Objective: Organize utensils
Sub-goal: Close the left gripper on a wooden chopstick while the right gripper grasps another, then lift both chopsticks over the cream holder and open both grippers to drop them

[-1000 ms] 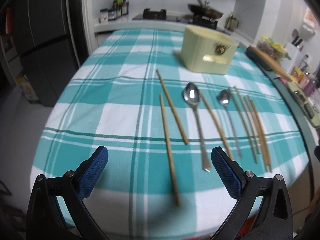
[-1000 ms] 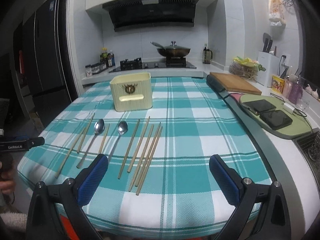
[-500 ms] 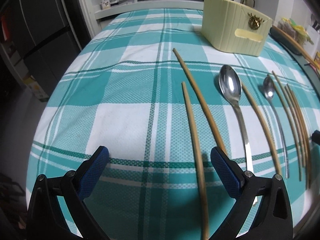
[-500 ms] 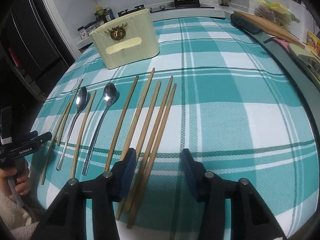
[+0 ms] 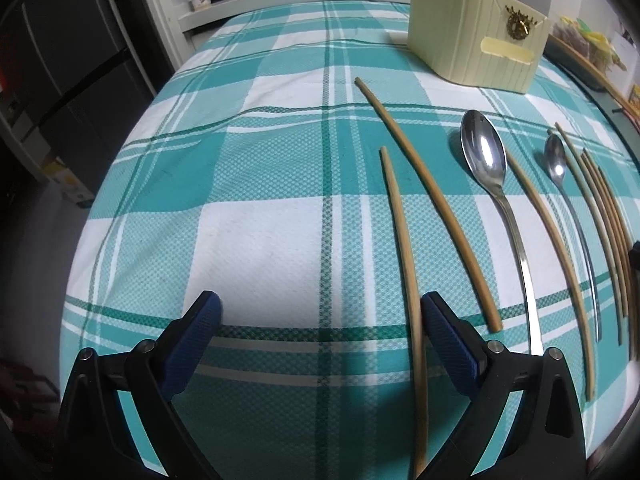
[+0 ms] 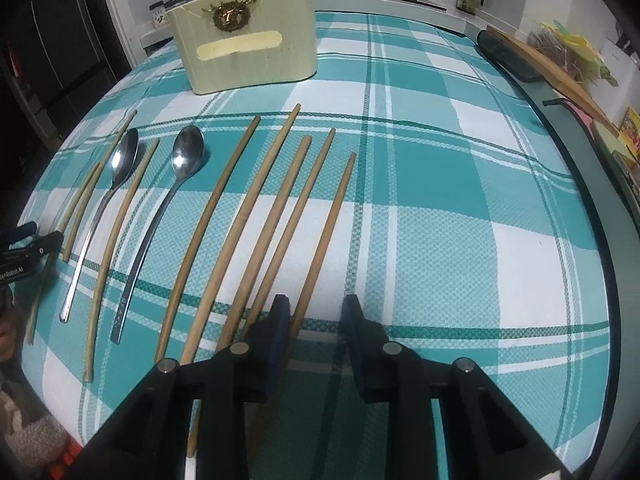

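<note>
The rightmost pale wooden chopstick [image 6: 328, 236] is lying on the teal-and-white checked tabletop [image 6: 460, 220], its long axis running away from the camera toward the cream utensil holder box [image 6: 244, 52], its near end passing between the jaws of the right gripper [image 6: 314, 320], which have just been closing and are not yet visibly pinching it. At the row's far side, the left gripper [image 5: 320, 316] is hanging wide open, the leftmost chopstick [image 5: 404, 248] lying just inside its right pad [image 5: 448, 332]. Two steel spoons [image 6: 182, 168] are lying between.
</note>
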